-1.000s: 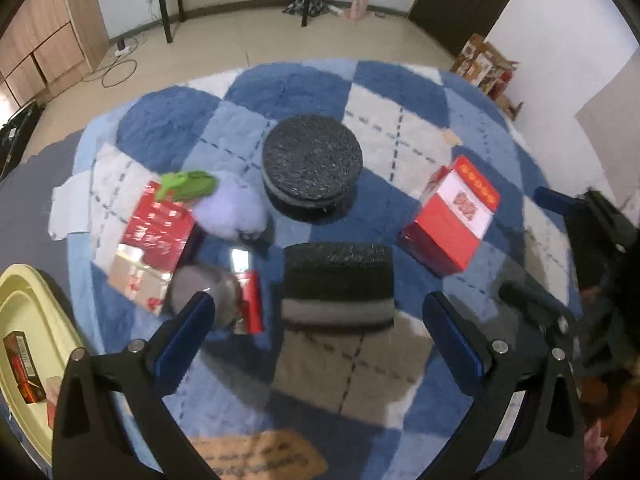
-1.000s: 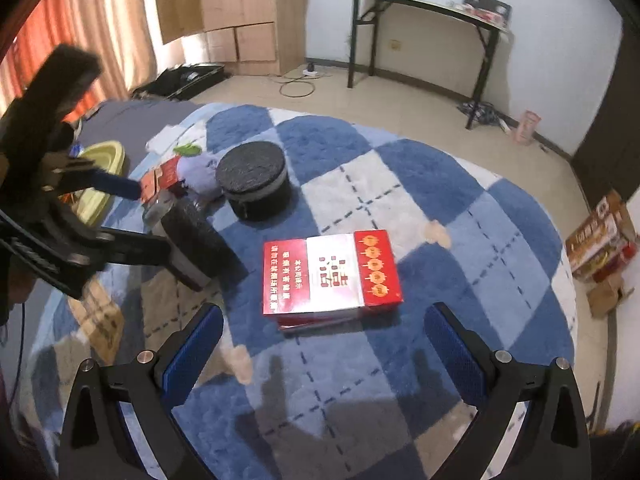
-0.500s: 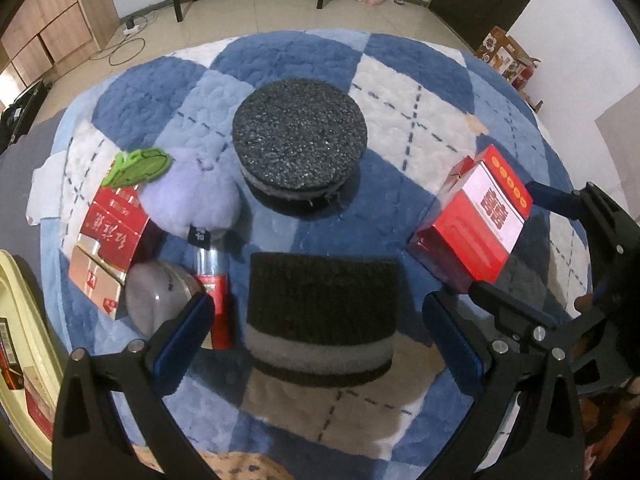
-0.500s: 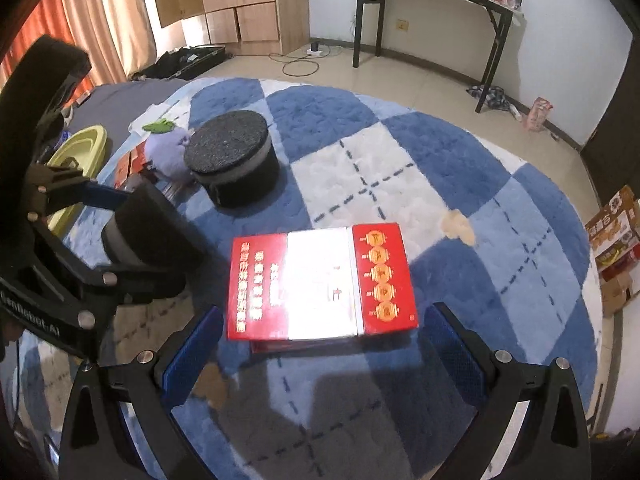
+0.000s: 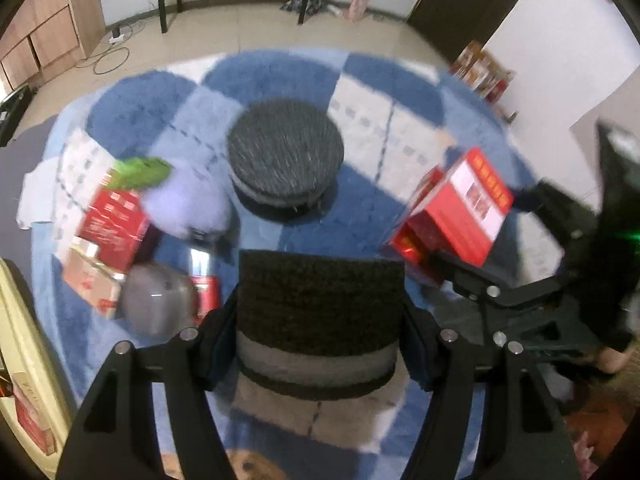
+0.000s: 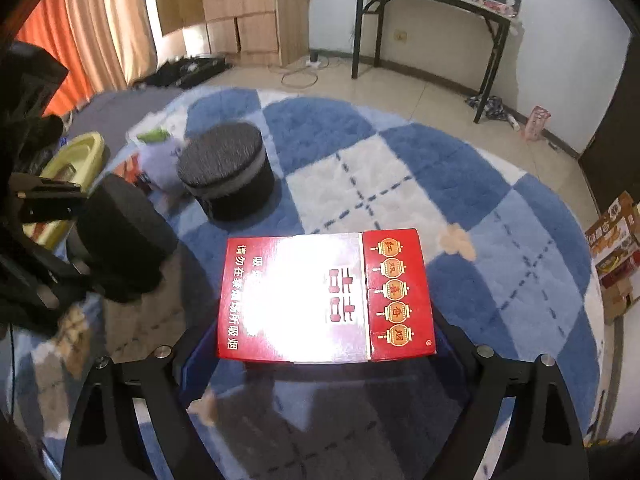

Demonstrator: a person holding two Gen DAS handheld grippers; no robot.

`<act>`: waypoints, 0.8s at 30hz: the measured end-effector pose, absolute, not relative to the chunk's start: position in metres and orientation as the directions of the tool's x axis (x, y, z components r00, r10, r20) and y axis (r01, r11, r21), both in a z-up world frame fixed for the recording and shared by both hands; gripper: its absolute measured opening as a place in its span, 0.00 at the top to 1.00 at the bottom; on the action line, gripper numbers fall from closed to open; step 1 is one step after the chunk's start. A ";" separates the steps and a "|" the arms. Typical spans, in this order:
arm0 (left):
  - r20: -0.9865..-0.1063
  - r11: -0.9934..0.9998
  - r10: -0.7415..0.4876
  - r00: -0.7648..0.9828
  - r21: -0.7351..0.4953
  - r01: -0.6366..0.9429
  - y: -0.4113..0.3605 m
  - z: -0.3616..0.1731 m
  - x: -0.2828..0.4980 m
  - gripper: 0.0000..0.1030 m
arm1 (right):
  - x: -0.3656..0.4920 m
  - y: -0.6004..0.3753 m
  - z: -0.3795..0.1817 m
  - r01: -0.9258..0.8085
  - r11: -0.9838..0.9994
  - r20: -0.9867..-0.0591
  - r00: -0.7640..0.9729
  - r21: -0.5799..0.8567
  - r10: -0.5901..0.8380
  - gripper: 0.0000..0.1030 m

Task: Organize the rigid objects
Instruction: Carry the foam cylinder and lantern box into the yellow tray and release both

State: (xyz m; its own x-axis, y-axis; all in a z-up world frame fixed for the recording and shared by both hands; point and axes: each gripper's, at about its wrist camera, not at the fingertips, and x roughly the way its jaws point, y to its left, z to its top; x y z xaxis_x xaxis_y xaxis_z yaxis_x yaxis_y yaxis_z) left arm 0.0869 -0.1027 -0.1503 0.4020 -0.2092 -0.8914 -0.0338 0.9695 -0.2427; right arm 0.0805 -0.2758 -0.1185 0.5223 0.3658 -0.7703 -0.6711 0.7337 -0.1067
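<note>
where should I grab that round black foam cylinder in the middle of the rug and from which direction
Take the round black foam cylinder across its curved side wall, coming down from above with one of the jaws on each side. It stands upright on the rug with its flat face up. The purple plush crowds one side, so the open sides probably suit the jaws best.

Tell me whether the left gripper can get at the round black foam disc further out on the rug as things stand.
Probably not right now. The left gripper has its fingers closing around the black foam block, which fills the gap. The round foam disc lies beyond that block with nothing on top, so it would be reachable once the block is set down.
</note>
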 end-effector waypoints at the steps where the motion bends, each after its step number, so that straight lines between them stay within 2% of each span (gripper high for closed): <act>1: -0.883 0.967 -0.222 0.414 -0.254 -0.024 -0.095 -0.139 0.081 0.33 | 0.076 -0.278 -0.112 -0.674 0.732 -0.761 0.527 -0.104 0.377 0.13; 3: -0.869 0.964 -0.238 0.434 -0.266 -0.004 -0.078 -0.116 0.067 0.33 | 0.067 -0.282 -0.101 -0.675 0.729 -0.746 0.542 -0.111 0.387 0.13; 6: -0.852 0.976 -0.187 0.489 -0.219 -0.009 -0.038 -0.075 0.031 0.33 | 0.050 -0.279 -0.082 -0.689 0.711 -0.716 0.566 -0.139 0.409 0.13; 10: -0.852 0.975 -0.090 0.516 -0.182 -0.130 0.041 -0.053 -0.026 0.33 | 0.012 -0.247 -0.061 -0.753 0.646 -0.697 0.529 -0.122 0.485 0.13; 16: -0.871 0.916 0.042 0.490 -0.162 -0.366 0.156 -0.078 -0.102 0.33 | -0.034 -0.148 -0.045 -0.879 0.474 -0.743 0.353 -0.055 0.568 0.13; 20: -0.882 0.888 0.043 0.469 -0.181 -0.423 0.185 -0.121 -0.141 0.33 | -0.049 -0.058 -0.049 -0.922 0.380 -0.766 0.295 -0.072 0.571 0.13; 24: -0.890 0.883 -0.008 0.457 -0.221 -0.415 0.191 -0.159 -0.158 0.33 | -0.056 0.027 -0.078 -0.937 0.340 -0.785 0.272 -0.084 0.556 0.13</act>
State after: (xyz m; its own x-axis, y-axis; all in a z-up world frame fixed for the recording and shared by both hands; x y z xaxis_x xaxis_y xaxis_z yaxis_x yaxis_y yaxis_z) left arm -0.1579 0.1907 -0.1586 0.4566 -0.0082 -0.8896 -0.4147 0.8827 -0.2210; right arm -0.0561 0.0271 -0.0778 0.2721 0.5560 -0.7854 -0.9366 0.3402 -0.0837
